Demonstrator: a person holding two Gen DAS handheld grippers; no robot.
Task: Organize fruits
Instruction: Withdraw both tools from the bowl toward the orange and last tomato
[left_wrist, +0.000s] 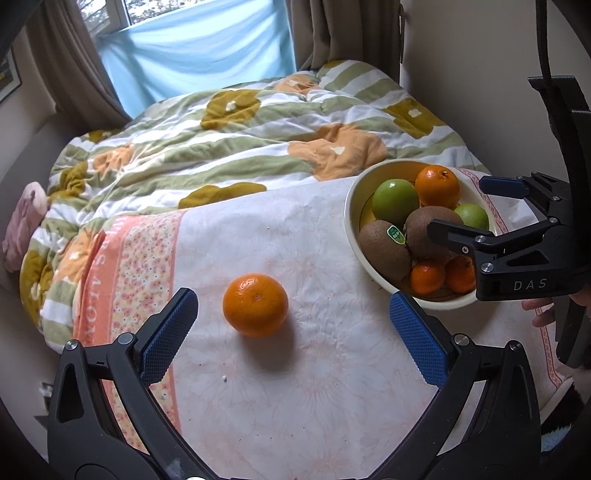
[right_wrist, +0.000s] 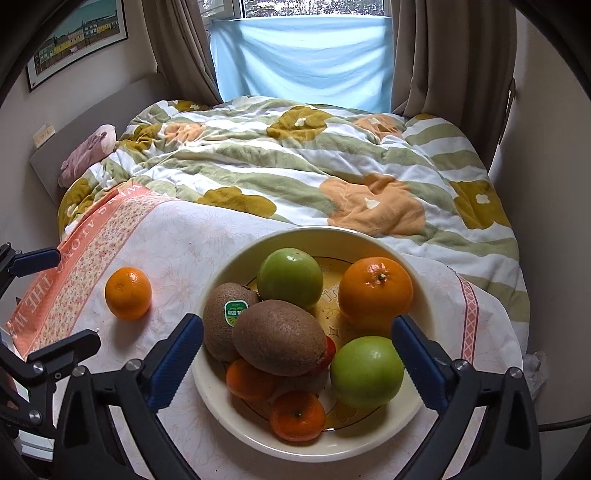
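The left gripper gapes wide, the lone mandarin lying just ahead at eleven o'clock, untouched. The right gripper spreads wide over the fruit bowl, gripping nothing.

Soft window daylight; sharp focus; fisheye bending, dark vignette at edges

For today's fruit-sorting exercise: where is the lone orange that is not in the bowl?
The lone orange sits on the white cloth, left of the bowl, between the open left hand-held gripper's fingers in the left wrist view.
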